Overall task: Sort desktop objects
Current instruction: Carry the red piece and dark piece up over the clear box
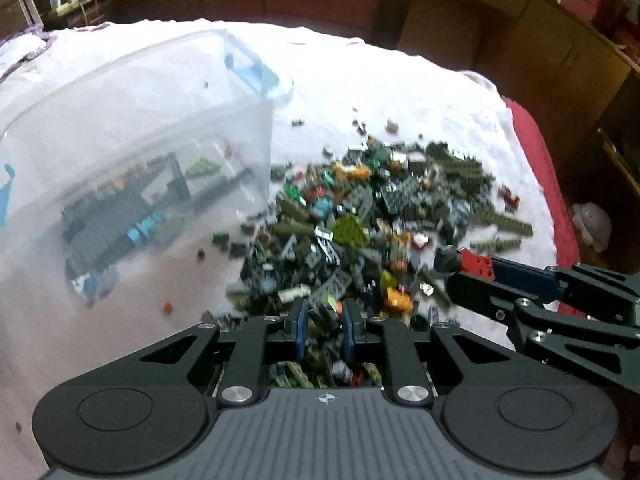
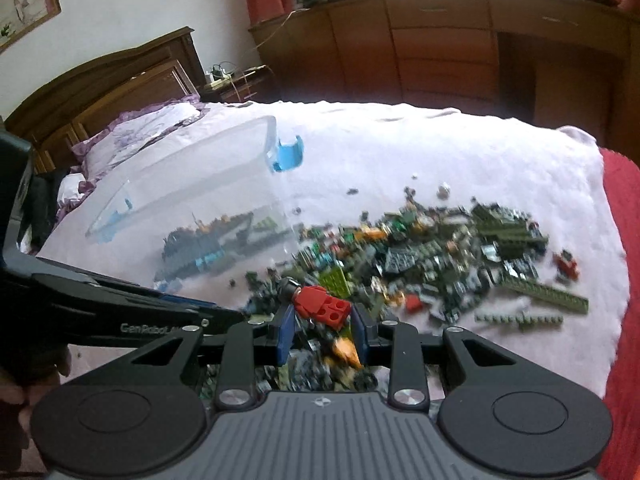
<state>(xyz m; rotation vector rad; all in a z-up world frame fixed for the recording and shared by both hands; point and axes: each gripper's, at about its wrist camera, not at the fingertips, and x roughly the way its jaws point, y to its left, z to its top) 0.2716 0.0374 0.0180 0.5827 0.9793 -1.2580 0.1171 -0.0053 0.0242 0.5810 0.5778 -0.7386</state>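
Right gripper (image 2: 322, 322) pinches a red brick piece (image 2: 320, 306) w/ dark end, above the brick pile (image 2: 420, 256) on the white cover (image 2: 400, 152). Left gripper (image 1: 324, 326) nearly shut; looks like a small piece betw. pads, can't confirm. Clear bin (image 2: 192, 184) sits left of pile. Carry over the rim, release low inside, avoid bumping the wall.

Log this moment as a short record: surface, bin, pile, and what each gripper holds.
surface: white blanket on a bed
bin: clear plastic bin with blue latches, some bricks already inside
pile: loose building bricks heaped beside the bin
right gripper: shut on a red brick piece
left gripper: shut; whether it holds anything is unclear
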